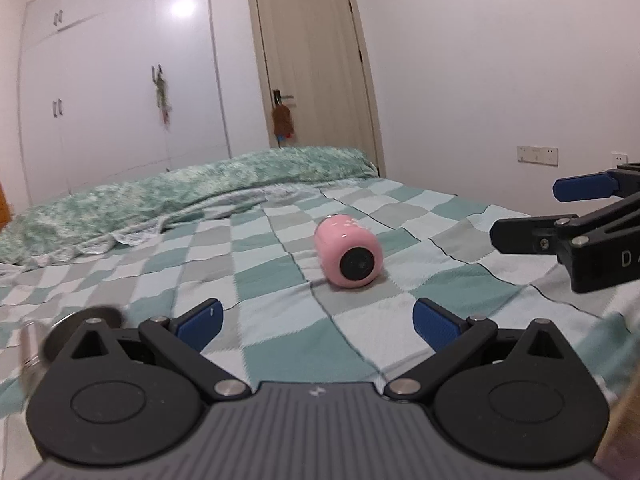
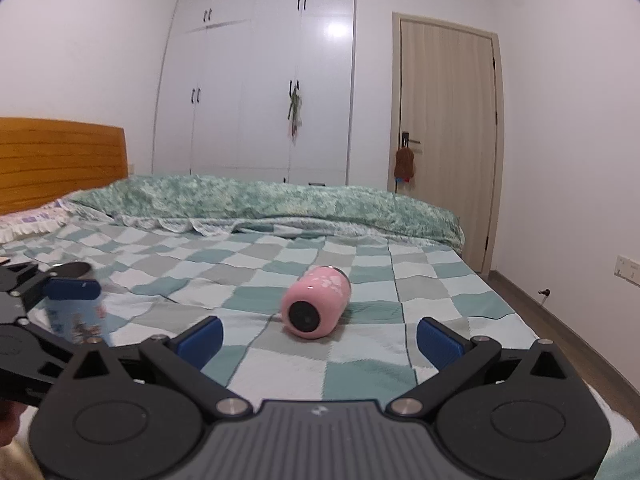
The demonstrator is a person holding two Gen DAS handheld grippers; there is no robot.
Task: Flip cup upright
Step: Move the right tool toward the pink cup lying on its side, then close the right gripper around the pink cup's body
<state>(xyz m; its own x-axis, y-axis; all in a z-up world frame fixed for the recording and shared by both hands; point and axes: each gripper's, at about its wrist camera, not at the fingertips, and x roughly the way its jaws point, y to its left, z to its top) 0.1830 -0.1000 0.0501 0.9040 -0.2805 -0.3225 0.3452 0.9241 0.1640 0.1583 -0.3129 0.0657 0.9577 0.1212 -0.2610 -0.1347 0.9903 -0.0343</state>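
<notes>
Both claws spread wide, empty; pink cup (image 1: 347, 254) (image 2: 316, 307) on side on bedspread (image 2: 360, 360), ahead of right claw (image 2: 319, 339), apart.

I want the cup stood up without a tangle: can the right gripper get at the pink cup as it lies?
Probably yes: right gripper is open, pink cup lies on its side straight ahead on the bedspread, nothing between.

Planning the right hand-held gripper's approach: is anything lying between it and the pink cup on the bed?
Nothing visible. Only bare checkered bedspread lies between the open right hand-held gripper and the pink cup, which lies on its side. A blurred second cup sits far left, off that path.
</notes>
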